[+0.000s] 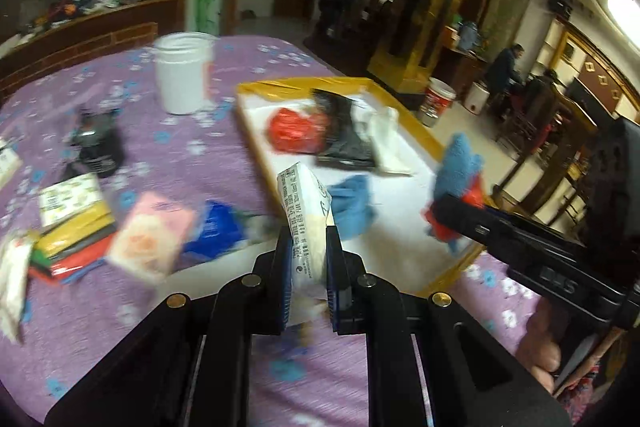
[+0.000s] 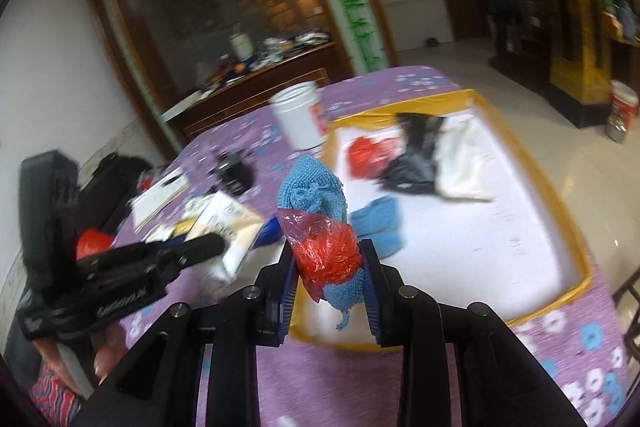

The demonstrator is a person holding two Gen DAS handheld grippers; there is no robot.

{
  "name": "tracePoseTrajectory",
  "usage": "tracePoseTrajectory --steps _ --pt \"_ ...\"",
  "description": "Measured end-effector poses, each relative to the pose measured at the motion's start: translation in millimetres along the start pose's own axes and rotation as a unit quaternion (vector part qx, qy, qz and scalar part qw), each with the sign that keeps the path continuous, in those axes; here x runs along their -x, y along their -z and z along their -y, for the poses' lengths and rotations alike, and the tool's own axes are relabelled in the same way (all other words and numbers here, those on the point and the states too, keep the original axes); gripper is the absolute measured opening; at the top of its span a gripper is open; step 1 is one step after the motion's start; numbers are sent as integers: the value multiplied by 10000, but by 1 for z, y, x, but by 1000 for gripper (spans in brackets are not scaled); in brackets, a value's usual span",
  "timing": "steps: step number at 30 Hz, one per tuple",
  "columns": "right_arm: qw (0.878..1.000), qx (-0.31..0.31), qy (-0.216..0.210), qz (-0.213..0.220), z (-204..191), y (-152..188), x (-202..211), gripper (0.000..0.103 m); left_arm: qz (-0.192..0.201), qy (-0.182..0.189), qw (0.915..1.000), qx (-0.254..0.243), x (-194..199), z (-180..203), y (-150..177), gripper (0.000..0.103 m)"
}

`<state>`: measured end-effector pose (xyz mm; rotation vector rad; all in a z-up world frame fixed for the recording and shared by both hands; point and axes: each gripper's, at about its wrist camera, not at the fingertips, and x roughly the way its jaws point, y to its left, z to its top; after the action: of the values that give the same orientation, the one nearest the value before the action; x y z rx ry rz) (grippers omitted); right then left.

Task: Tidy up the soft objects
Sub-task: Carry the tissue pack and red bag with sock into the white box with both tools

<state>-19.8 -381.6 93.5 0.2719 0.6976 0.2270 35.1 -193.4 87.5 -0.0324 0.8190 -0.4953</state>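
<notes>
My left gripper (image 1: pixel 308 247) is shut on a white tissue pack (image 1: pixel 306 211) and holds it above the near edge of the yellow-rimmed white tray (image 1: pixel 404 95). My right gripper (image 2: pixel 329 259) is shut on a blue cloth (image 2: pixel 312 187) with a red plastic bag (image 2: pixel 328 251) bunched against it, above the tray's (image 2: pixel 560 211) near left corner. The same bundle shows in the left wrist view (image 1: pixel 460 167). In the tray lie a red bag (image 1: pixel 294 129), a black bag (image 1: pixel 344 131), a white bag (image 1: pixel 386 139) and another blue cloth (image 1: pixel 352 203).
On the purple flowered tablecloth (image 1: pixel 192 155) stand a white jar (image 1: pixel 184 75) and a black object (image 1: pixel 100 143). A pink tissue pack (image 1: pixel 150 235), a blue packet (image 1: pixel 216 231) and stacked coloured items (image 1: pixel 72 227) lie to the left. The table's right edge drops to the floor.
</notes>
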Motion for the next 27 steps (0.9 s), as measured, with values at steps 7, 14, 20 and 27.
tracePoseTrajectory --steps 7,14,20,27 --pt "9972 -452 575 -136 38 -11 -21 31 -380 320 9986 -199 -41 36 5 11" --pt "9951 -653 658 -344 54 -3 -45 31 -604 351 9972 -259 -56 38 15 11" --pt "9943 -631 757 -399 57 0 -49 32 -591 373 9973 -238 -52 36 16 12" --pt "9948 -557 730 -446 53 2 -53 34 -533 280 9977 -316 -52 36 19 12"
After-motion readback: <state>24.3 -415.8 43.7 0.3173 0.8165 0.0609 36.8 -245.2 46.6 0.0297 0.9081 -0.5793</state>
